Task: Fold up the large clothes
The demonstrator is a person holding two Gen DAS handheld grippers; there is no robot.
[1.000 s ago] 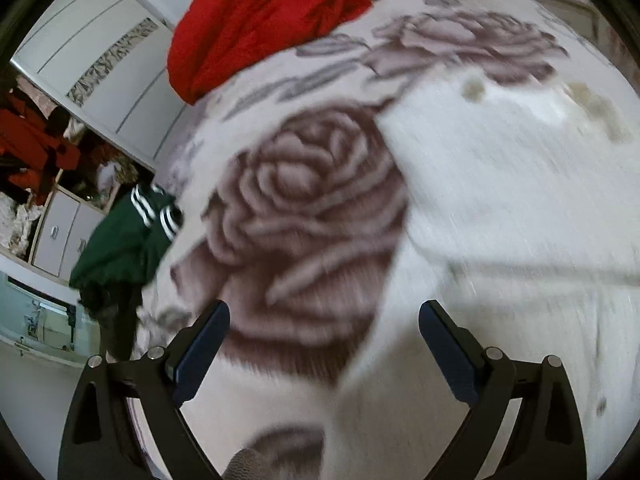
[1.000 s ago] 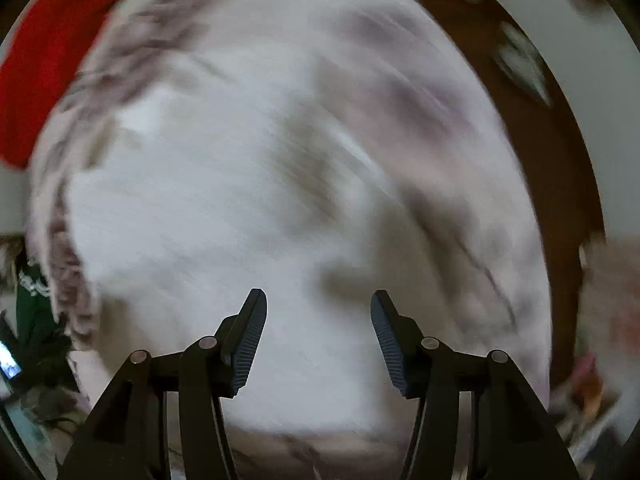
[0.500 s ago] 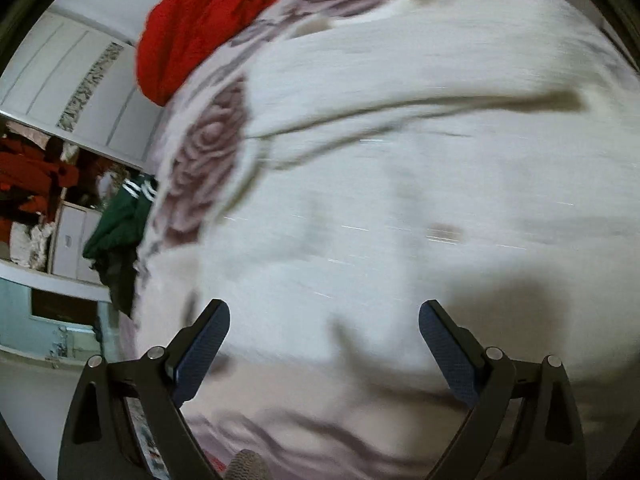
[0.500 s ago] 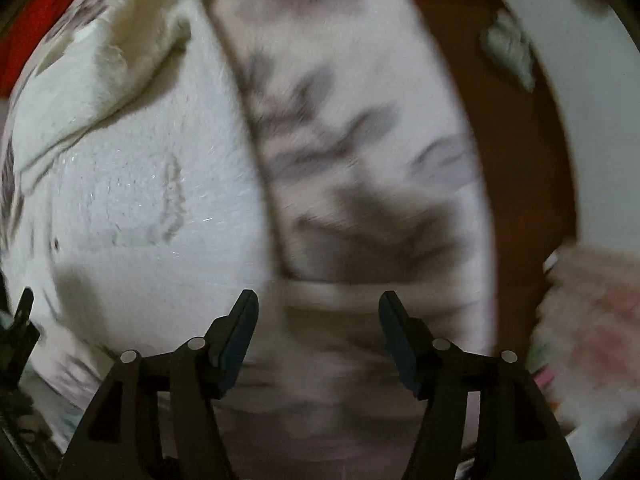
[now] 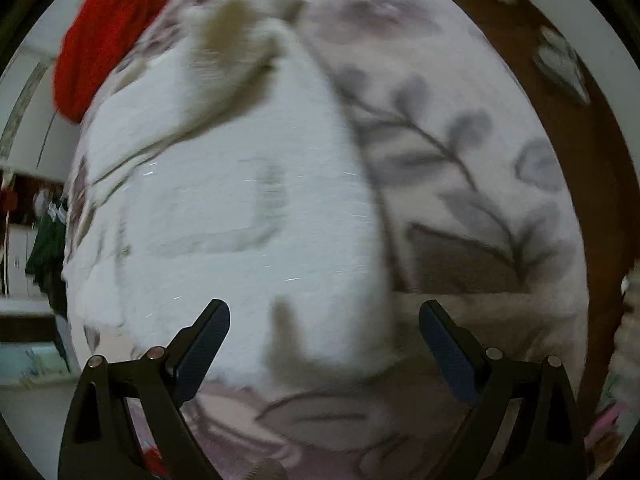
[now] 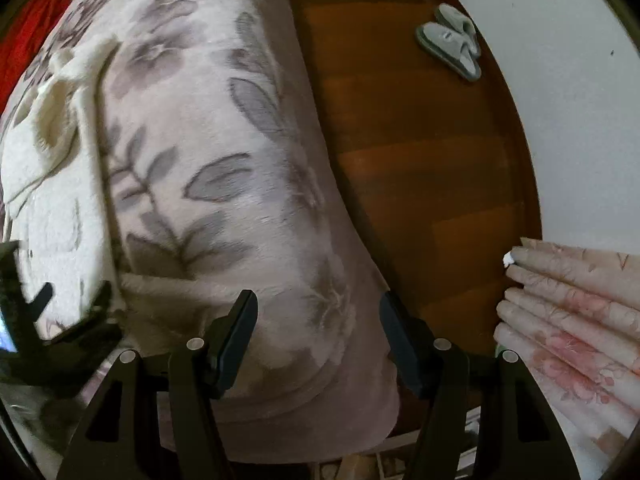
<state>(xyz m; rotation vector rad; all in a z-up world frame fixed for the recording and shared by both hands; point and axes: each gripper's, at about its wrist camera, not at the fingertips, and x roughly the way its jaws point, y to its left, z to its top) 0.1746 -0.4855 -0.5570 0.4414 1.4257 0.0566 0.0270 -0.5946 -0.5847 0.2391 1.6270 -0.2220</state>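
Since the earlier frames, the left wrist view is swinging rightward: the white garment (image 5: 240,216) is now filling its centre, and the wooden floor (image 5: 576,152) is coming into sight. The garment is lying flat on the floral blanket (image 5: 460,168), with the red garment (image 5: 108,36) beyond it. The left gripper (image 5: 324,344) is hovering with its jaws spread wide, gripping nothing. The right gripper (image 6: 318,340) is likewise gaping and empty, now over the blanket's edge beside the slippers (image 6: 452,44) and curtain (image 6: 572,312). No containers are showing.
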